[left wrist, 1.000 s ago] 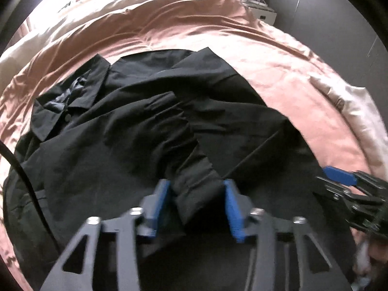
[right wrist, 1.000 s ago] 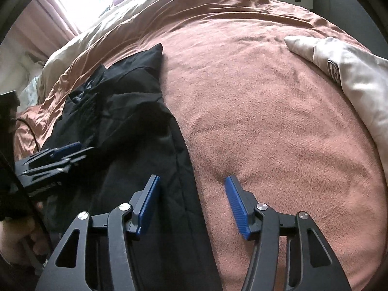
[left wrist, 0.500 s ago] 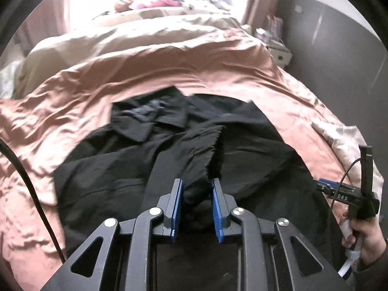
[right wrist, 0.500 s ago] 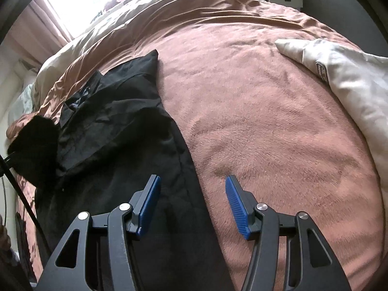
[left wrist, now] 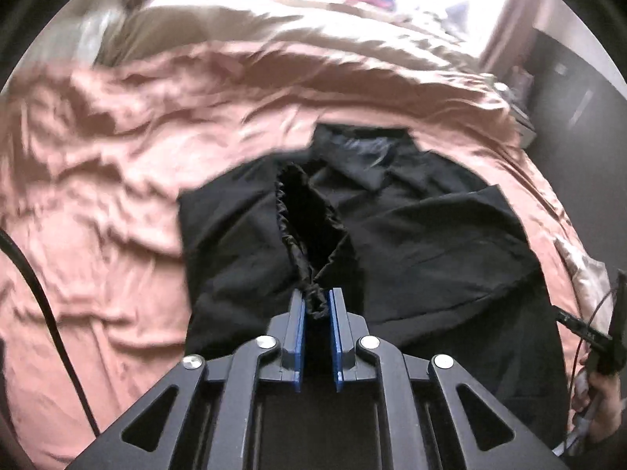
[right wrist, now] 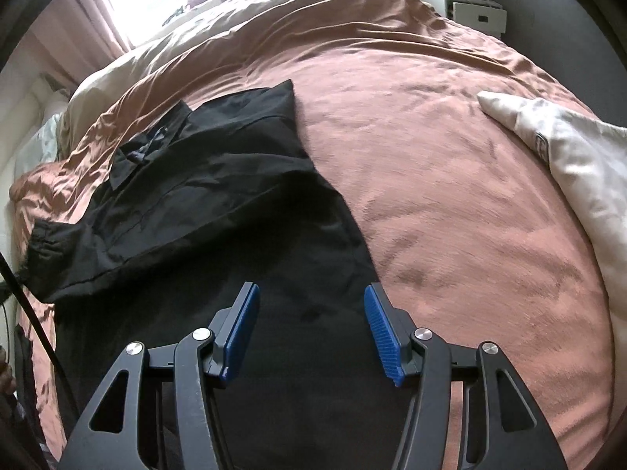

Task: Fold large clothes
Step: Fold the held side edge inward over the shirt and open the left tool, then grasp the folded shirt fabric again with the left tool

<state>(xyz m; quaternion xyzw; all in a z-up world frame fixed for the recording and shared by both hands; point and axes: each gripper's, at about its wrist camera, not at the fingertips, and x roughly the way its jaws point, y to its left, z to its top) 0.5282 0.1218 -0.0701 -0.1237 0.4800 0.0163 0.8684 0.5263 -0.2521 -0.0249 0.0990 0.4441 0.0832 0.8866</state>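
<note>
Pinching the black jacket's gathered cuff (left wrist: pixel 315 305), the left gripper (left wrist: pixel 316 313) has just been closing; it should be drawing the sleeve (left wrist: pixel 309 227) flat across the jacket (right wrist: pixel 219 180) lying on the pink bedspread (right wrist: pixel 450 203). The right gripper (right wrist: pixel 311 325) is hovering half-open, empty.

A home bedroom: a bed (right wrist: pixel 450 203) with rumpled pink covers, curtained window (right wrist: pixel 129 4), white bedside drawers (right wrist: pixel 474 13).

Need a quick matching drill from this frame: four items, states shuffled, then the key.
1. left gripper
2. right gripper
3. black jacket
4. white garment

A. open, nothing between the pads
B. spread on the pink bedspread, collar far from the camera
C. pinching a gathered black cuff
D. at the bed's right edge

Pairs: 1-C, 2-A, 3-B, 4-D
</note>
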